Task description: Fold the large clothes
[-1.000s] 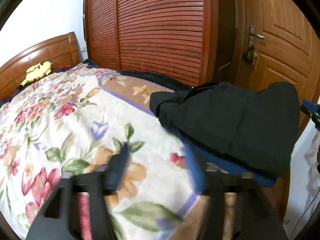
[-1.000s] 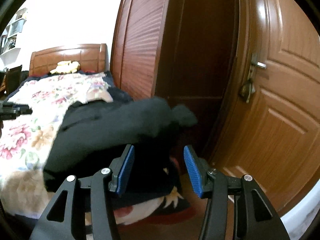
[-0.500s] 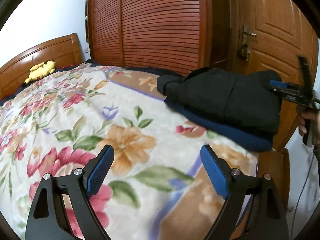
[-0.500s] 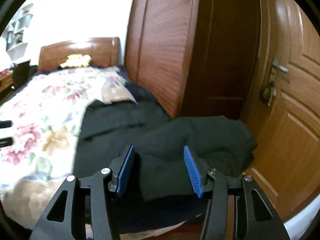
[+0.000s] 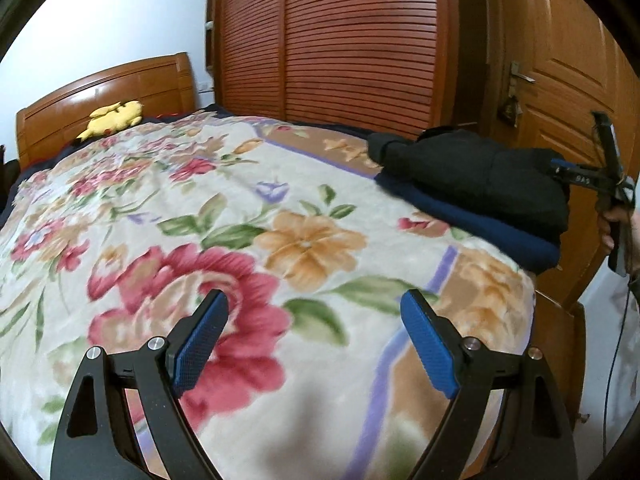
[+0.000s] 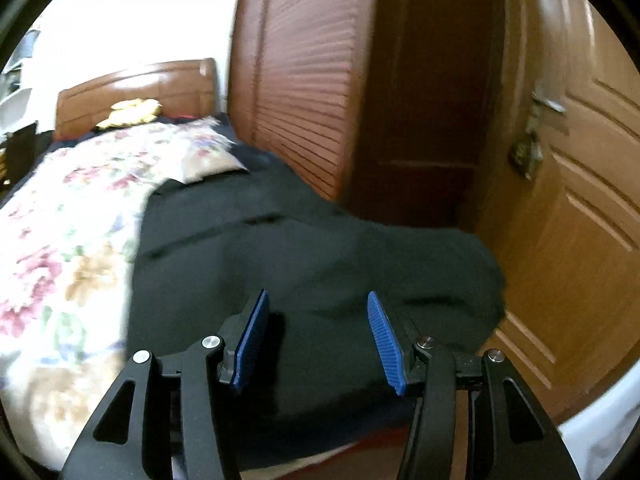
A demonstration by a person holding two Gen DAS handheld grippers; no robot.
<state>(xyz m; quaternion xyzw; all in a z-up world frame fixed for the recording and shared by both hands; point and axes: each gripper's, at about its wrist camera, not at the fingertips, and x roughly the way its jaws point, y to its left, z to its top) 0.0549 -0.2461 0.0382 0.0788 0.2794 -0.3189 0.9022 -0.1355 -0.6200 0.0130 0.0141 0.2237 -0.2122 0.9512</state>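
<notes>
The bed (image 5: 120,264), under its flowered blanket, is carrying the folded black garment (image 5: 480,176) on a dark blue one (image 5: 500,236) at the foot corner nearest the door, the pile's long axis running roughly along the foot edge (as far as the fisheye lets me judge). The right hand-held gripper (image 6: 316,320) is sitting nearest, its blue fingers spread and empty just over the black cloth's near edge, seemingly not pinching it. The left hand-held gripper (image 5: 316,344) is hovering wide open over bare blanket, with the pile well off to its right.
</notes>
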